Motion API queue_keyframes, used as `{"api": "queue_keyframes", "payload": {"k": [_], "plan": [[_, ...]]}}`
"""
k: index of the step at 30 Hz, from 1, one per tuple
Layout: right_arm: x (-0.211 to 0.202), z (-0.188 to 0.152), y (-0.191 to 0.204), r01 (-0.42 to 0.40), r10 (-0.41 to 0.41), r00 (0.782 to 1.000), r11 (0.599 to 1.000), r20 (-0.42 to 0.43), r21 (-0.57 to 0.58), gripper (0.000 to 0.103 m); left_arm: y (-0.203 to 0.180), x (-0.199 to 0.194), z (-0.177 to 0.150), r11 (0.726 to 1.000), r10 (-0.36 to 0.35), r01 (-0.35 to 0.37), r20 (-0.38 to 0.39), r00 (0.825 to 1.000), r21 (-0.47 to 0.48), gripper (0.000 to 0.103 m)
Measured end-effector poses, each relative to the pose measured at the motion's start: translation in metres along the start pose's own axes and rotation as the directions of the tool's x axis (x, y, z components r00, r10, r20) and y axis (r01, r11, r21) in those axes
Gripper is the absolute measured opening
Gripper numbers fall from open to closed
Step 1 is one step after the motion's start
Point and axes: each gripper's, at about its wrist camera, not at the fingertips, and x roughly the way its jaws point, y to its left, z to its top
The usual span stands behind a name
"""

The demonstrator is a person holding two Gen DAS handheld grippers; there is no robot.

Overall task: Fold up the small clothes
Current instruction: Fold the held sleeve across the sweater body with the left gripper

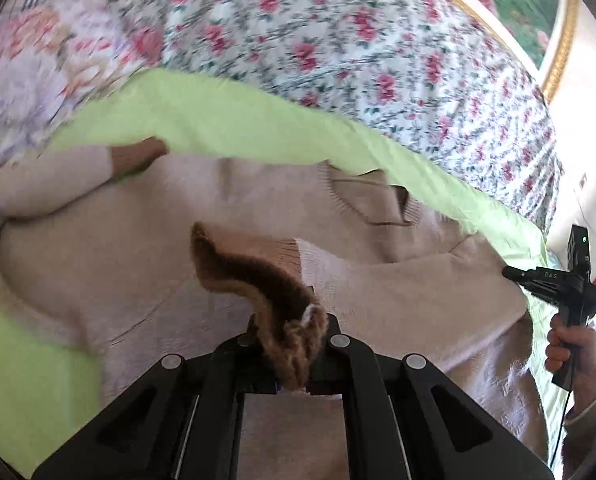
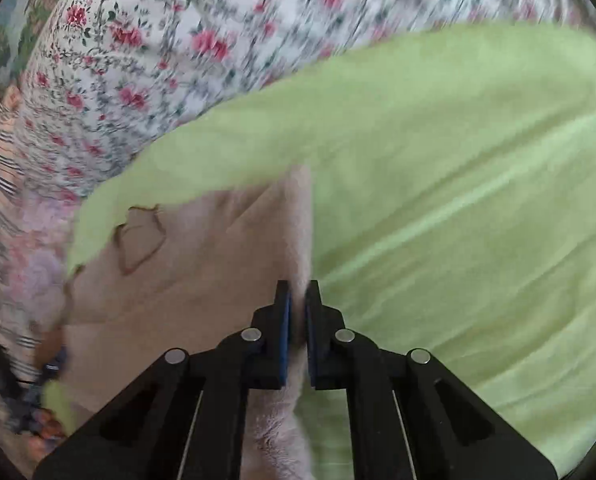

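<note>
i have the beige sweater (image 1: 225, 264) spread on the green sheet (image 1: 233, 116) over the bed, neck toward the floral quilt (image 1: 338, 40), one sleeve already lying across the chest. my left gripper (image 1: 293, 344) is clamped on the brown ribbed cuff (image 1: 257, 280) of that sleeve, the knit bunched between its jaws. my right gripper (image 2: 298, 320) has pinched shut on the sweater's side edge (image 2: 298, 240) by the shoulder, where beige meets green; in the left wrist view that right gripper (image 1: 514, 274) sits at the garment's far edge with my hand (image 1: 566, 344) on the handle. what worries me: the right jaws bite right at the seam between sweater and sheet, so i may have caught a fold of the sheet too, and lifting would then drag the bedding and rumple everything under the sweater. the cuff is thick and springy, so a shallow hold on the left could let it slide out mid-fold and the sleeve would flop back crooked. if my two hands move at different speeds the soft knit will stretch and the fold line will skew. the views are blurred, so i can't tell how deep either bite goes. as for containers, i see no basket, box or drawer in either view, so nothing is holding anything here; the sweater just lies on the bed.
</note>
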Motion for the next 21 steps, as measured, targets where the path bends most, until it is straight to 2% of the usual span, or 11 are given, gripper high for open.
{"api": "queue_keyframes", "payload": {"k": [2,5,8,10,12,13,14,15,16,17,21], "plan": [[0.013,-0.004,-0.001,0.077,-0.078,0.996,0.997,-0.032,-0.027,0.003,-0.005,0.014,-0.006,0.999,0.047,-0.047,-0.031,0.998,0.029,0.005],[0.023,-0.011,-0.009,0.174,-0.177,0.982,0.983,-0.067,-0.055,0.000,0.007,0.026,-0.016,0.999,0.045,-0.046,-0.110,0.993,-0.002,0.007],[0.004,-0.016,-0.009,0.062,-0.061,0.998,0.998,-0.025,0.004,0.001,0.021,0.022,-0.022,0.998,-0.003,-0.006,-0.150,0.989,-0.060,0.020],[-0.005,-0.018,0.001,0.011,-0.011,1.000,1.000,-0.015,-0.001,0.005,0.029,0.023,-0.021,0.994,-0.042,0.025,-0.168,0.985,-0.104,0.052],[-0.004,-0.024,0.007,-0.010,0.010,0.999,1.000,-0.034,0.010,0.037,0.031,0.027,-0.018,0.988,-0.080,0.055,-0.181,0.980,-0.142,0.058],[0.003,-0.029,0.011,-0.006,0.007,0.998,1.000,-0.060,0.005,0.070,0.029,0.029,-0.017,0.990,-0.076,0.053,-0.179,0.981,-0.132,0.055],[0.011,-0.031,0.017,-0.002,0.002,0.998,1.000,-0.070,-0.008,0.073,0.024,0.032,-0.016,0.994,-0.063,0.045,-0.179,0.982,-0.103,0.053],[0.018,-0.035,0.022,0.010,-0.013,0.995,0.999,-0.095,-0.040,0.067,0.016,0.035,-0.015,0.998,-0.042,0.032,-0.185,0.982,-0.058,0.028],[0.024,-0.039,0.027,0.023,-0.031,0.992,0.998,-0.124,-0.066,0.024,0.007,0.036,-0.015,1.000,-0.026,0.024,-0.200,0.979,-0.012,0.006],[0.024,-0.041,0.028,0.034,-0.044,0.991,0.997,-0.127,-0.076,0.012,0.001,0.033,-0.015,1.000,-0.012,0.016,-0.192,0.981,0.018,0.004],[0.012,-0.043,0.030,0.106,-0.113,0.992,0.986,-0.047,-0.132,0.011,-0.013,0.016,-0.016,0.987,0.106,-0.096,-0.066,0.992,0.130,0.006]]}}
